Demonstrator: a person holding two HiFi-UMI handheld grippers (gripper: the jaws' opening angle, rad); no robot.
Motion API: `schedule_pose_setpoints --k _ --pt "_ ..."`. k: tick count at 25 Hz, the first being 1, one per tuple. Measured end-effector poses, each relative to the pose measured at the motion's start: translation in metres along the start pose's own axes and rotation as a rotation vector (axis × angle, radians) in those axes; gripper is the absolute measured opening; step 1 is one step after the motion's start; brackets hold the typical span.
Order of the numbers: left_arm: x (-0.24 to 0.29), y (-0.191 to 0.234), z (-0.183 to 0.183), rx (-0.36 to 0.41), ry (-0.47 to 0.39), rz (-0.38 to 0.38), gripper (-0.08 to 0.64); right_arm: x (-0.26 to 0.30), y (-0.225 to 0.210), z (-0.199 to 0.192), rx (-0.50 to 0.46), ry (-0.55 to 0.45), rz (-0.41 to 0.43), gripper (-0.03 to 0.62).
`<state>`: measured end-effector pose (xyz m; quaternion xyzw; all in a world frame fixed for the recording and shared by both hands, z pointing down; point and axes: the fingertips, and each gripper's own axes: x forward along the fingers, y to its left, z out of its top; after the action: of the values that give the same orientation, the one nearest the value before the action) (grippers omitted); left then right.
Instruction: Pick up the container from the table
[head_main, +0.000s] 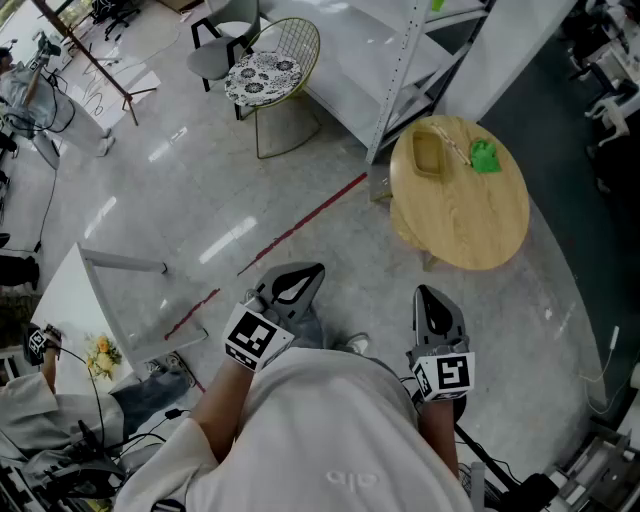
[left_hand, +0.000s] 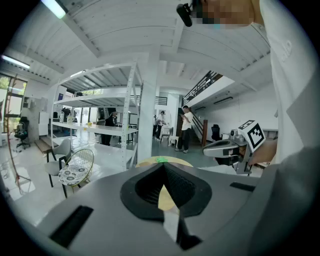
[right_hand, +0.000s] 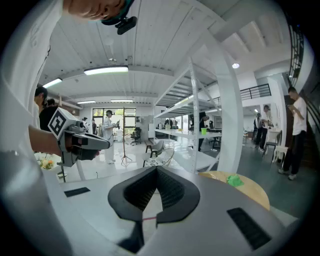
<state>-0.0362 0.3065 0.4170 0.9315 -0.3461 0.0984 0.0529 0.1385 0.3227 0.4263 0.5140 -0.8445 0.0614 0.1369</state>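
Observation:
A tan open container (head_main: 428, 152) sits on the far left part of a round wooden table (head_main: 480, 225), beside a green crumpled thing (head_main: 485, 157). Both grippers hang close to my body, well short of the table and over bare floor. The left gripper (head_main: 300, 275) is shut with nothing in it, and so is the right gripper (head_main: 432, 300). In the left gripper view the shut jaws (left_hand: 161, 167) hide most of the table; only its rim (left_hand: 147, 162) and the green thing (left_hand: 160, 160) show. The right gripper view shows its shut jaws (right_hand: 156, 170), the table (right_hand: 252, 192) and the green thing (right_hand: 233, 180); the container is hidden.
A wire chair with a patterned cushion (head_main: 270, 72) and a white shelving rack (head_main: 395, 80) stand beyond the table. Red tape (head_main: 300, 225) crosses the grey floor. A white table (head_main: 110, 300) with flowers (head_main: 100, 355) is at my left, a seated person beside it.

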Motion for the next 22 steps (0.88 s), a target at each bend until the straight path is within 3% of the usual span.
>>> schedule_pose_setpoints --k 8,15,22 --pt "-0.046 0.084 -0.008 -0.085 -0.060 0.049 0.015 0.057 0.054 0.023 0.082 -0.015 0.006 0.025" --pt "-0.046 0.134 -0.008 -0.110 -0.066 0.003 0.015 0.104 0.052 0.038 0.135 -0.027 -0.048 0.025" --pt "-0.036 0.179 -0.019 -0.152 -0.044 0.023 0.015 0.146 0.044 0.039 0.136 0.006 -0.079 0.025"
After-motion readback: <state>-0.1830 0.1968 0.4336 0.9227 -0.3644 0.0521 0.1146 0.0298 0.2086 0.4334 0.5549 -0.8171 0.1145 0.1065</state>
